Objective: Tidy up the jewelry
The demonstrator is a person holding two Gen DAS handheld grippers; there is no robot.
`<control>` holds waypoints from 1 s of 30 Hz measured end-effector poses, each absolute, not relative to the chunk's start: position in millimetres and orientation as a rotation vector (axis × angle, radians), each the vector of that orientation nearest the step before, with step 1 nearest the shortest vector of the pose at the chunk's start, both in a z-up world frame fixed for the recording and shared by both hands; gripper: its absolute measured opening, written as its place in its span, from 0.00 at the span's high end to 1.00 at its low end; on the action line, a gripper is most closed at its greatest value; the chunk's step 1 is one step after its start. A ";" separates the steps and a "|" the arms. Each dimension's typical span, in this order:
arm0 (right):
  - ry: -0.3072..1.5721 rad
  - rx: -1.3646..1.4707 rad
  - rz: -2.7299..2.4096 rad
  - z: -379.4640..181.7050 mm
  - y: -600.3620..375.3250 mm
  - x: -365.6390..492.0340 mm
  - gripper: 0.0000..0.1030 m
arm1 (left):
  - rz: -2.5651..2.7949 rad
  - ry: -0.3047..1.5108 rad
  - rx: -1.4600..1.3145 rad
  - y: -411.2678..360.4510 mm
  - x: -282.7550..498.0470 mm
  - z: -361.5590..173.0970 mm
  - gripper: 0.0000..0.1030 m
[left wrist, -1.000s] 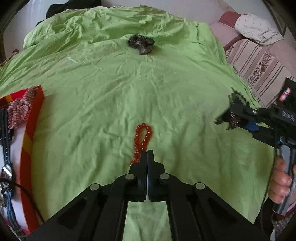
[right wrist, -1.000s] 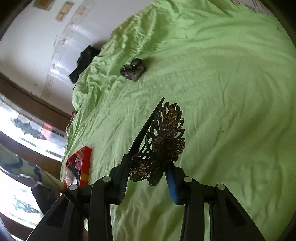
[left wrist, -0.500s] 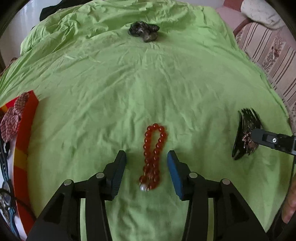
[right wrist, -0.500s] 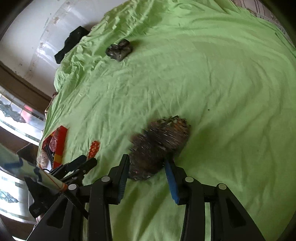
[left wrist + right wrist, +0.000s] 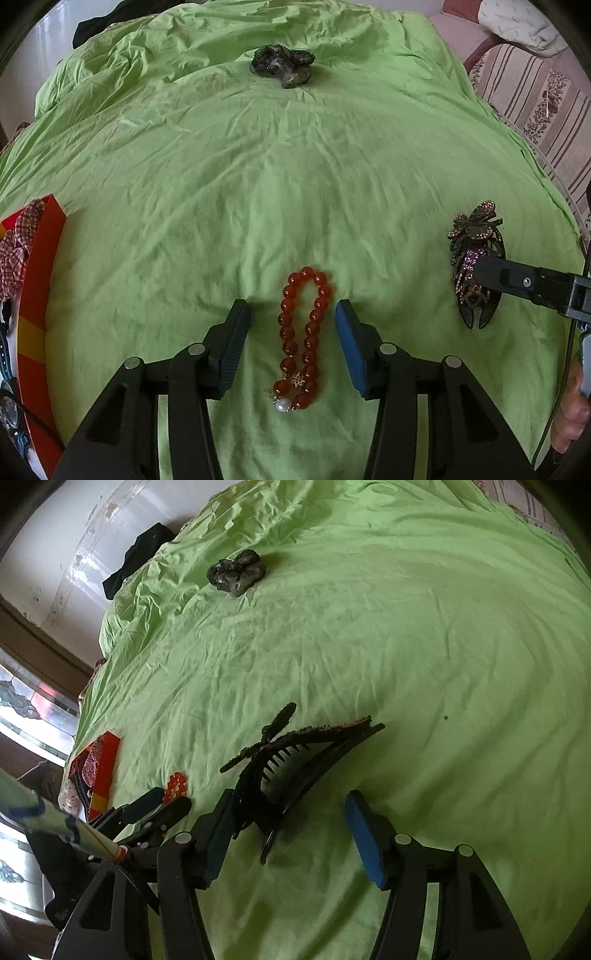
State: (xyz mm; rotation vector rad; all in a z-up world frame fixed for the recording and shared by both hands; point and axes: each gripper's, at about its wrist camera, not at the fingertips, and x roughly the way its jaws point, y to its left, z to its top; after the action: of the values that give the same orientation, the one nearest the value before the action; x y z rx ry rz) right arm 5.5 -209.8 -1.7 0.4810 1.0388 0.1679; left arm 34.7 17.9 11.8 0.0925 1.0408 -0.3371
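The red bead bracelet (image 5: 303, 339) is lying flattened into a narrow loop on the green sheet (image 5: 295, 177), its long axis running straight along the line of the left gripper (image 5: 291, 321). The rounded closed end is pointing away from the gripper, and the end with a white pearl and a small gold star charm is sitting back toward its base. The left gripper's jaws are standing apart with the bracelet between them, neither pad touching the beads.

The hair clip (image 5: 295, 764) is lying on the sheet just ahead of the right gripper (image 5: 291, 812), whose jaws are opening. The clip's hinge end is leaning against the left finger (image 5: 218, 830), clear of the blue pad on the other side. Its long axis is slanting forward and to the right. From the left wrist, it is showing a dragonfly shape studded with purple and bronze stones over dark prongs.
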 end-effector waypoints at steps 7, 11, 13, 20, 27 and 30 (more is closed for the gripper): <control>1.035 0.495 0.180 1.7 -201.9 6.5 0.32 | -0.327 1.038 0.093 16.9 32.3 12.3 0.54; 1.046 0.455 0.177 0.1 -198.1 6.9 0.51 | -0.322 1.043 0.095 16.9 30.7 13.1 0.54; 1.055 0.447 0.201 0.3 -197.3 5.5 0.69 | -0.321 1.044 0.097 16.7 29.8 13.5 0.54; 1.041 0.468 0.174 2.8 -208.0 -6.3 0.72 | -0.302 1.050 0.105 15.8 26.3 15.1 0.54; 1.027 0.497 0.174 1.5 -219.6 -18.0 0.71 | -0.329 1.032 -0.018 46.3 17.7 38.8 0.87; 1.018 0.500 0.167 1.1 -222.5 -21.0 0.67 | -0.321 1.022 -0.118 72.7 19.4 50.5 0.87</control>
State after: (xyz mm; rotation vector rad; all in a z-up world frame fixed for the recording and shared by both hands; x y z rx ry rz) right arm -21.0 -222.5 1.1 0.4995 1.0184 0.1668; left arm 19.4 72.7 50.5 -0.1176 1.0224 -0.3206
